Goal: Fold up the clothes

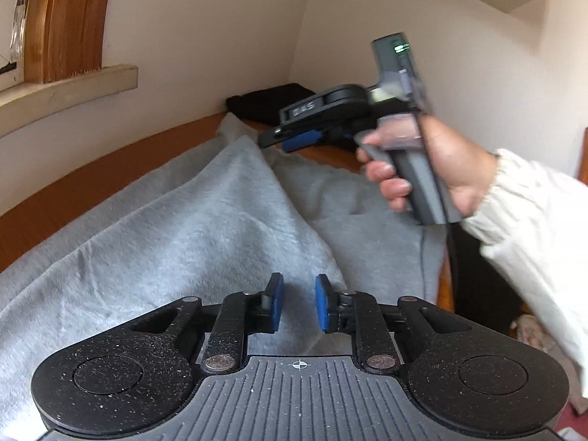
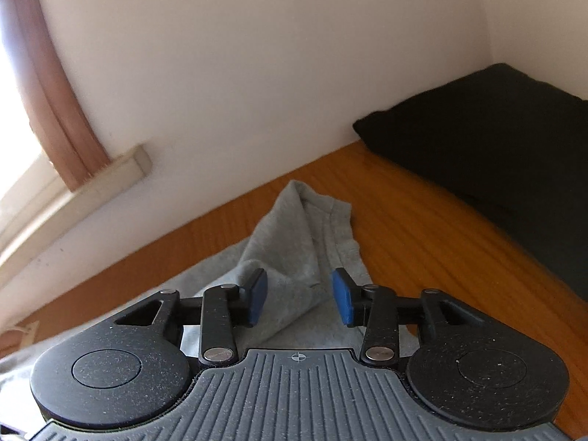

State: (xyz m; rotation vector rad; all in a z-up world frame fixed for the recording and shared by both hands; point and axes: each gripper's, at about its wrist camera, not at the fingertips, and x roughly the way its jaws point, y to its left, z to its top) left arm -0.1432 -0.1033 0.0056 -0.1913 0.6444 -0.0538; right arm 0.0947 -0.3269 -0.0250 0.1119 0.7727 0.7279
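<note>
Both grippers empty, jaws apart: left gripper (image 1: pixel 299 303) over the grey garment (image 1: pixel 205 213) spread ahead of its jaws, right gripper (image 2: pixel 299 297) straddling a raised fold; pinch that ridge squarely before lifting.

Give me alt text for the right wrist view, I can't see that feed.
The right gripper is open with nothing between its blue pads, poised over a bunched, raised corner of the grey garment on the wooden table. A folded black garment lies at the far right by the white wall.
</note>
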